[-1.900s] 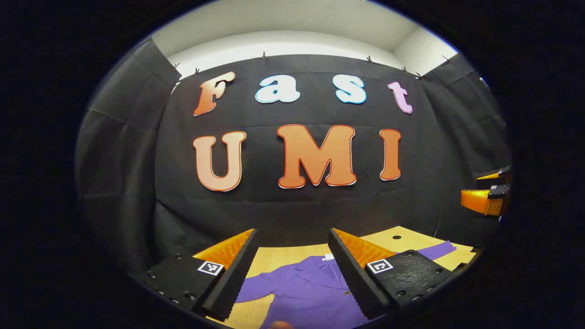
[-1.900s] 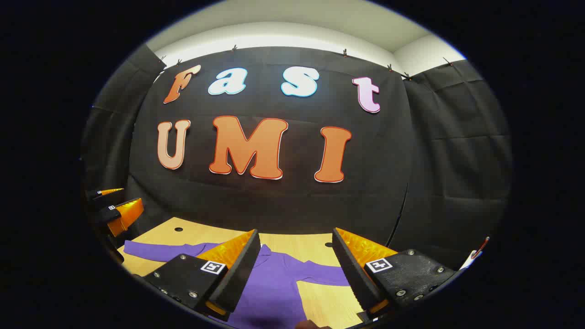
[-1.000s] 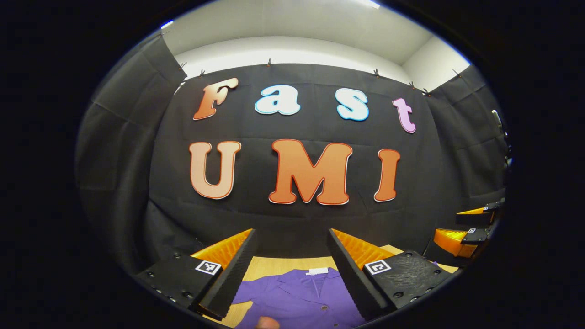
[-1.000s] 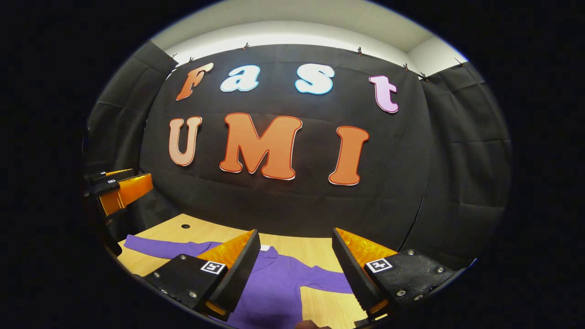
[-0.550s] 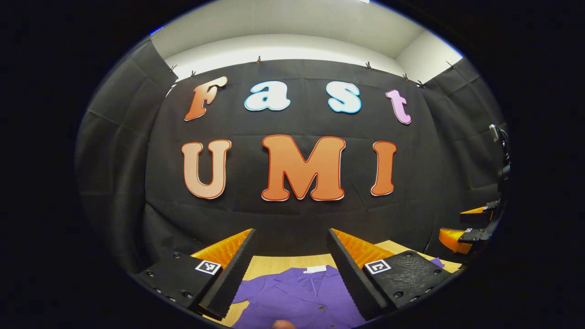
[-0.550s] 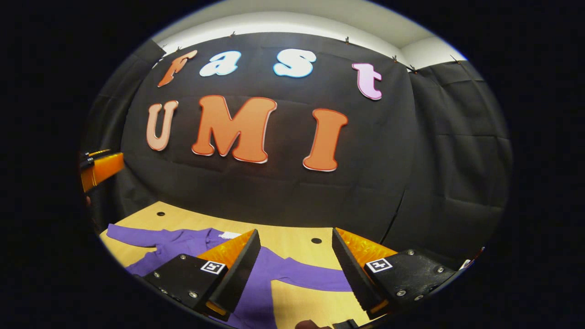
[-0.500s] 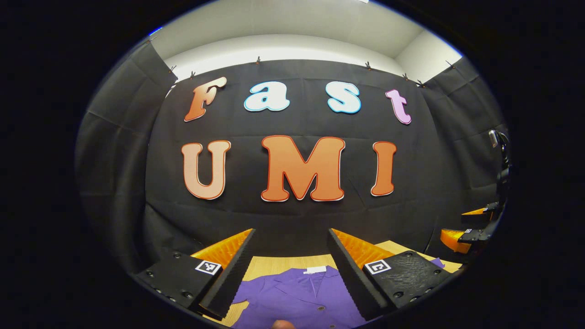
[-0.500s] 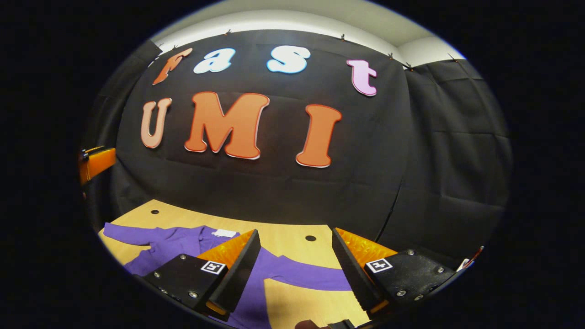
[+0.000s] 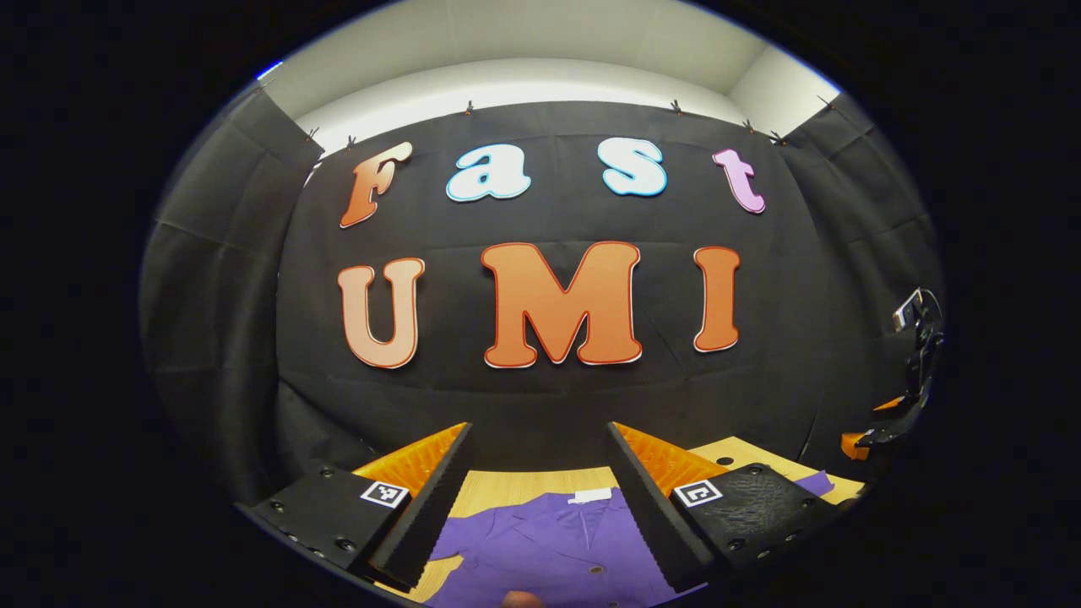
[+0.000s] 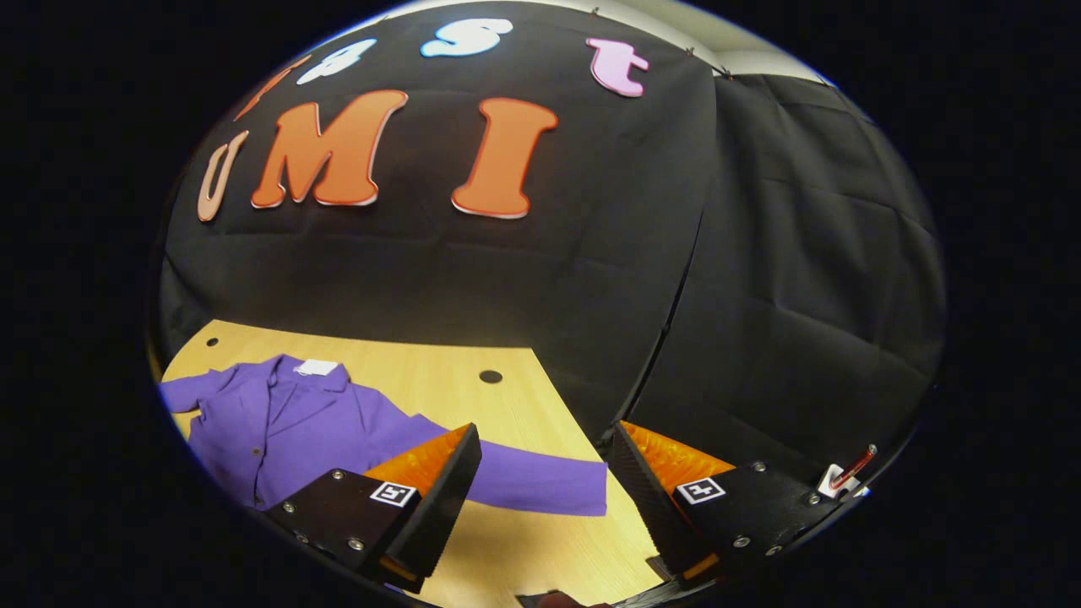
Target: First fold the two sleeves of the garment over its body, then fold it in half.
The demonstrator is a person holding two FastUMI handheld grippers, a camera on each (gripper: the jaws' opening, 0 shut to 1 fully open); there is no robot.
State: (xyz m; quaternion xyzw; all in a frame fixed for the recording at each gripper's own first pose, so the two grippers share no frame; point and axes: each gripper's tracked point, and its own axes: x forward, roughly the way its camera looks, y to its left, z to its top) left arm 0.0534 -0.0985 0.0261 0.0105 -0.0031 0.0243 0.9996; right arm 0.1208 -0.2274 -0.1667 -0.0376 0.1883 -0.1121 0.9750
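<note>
A purple button-front garment (image 10: 279, 431) lies flat on the wooden table (image 10: 422, 371), its collar with a white tag (image 10: 317, 367) toward the back wall. One sleeve (image 10: 532, 485) stretches out to the right, and its cuff lies low between the fingers of my right gripper (image 10: 547, 429), which hovers open above it. My left gripper (image 9: 537, 427) is open too, held above the garment's collar and chest (image 9: 549, 549). At the far right edge of the left gripper view the right gripper (image 9: 870, 435) shows, beside the sleeve's end (image 9: 815, 483).
Black cloth walls close the table in at the back and on the right. The tabletop has small round holes (image 10: 490, 377). The table's right edge (image 10: 583, 414) runs just beyond the sleeve cuff. Bare wood lies in front of the sleeve.
The right gripper has swung to the right and tipped downward, bringing the outstretched sleeve between its fingers. The left gripper has barely moved. Both stay open.
</note>
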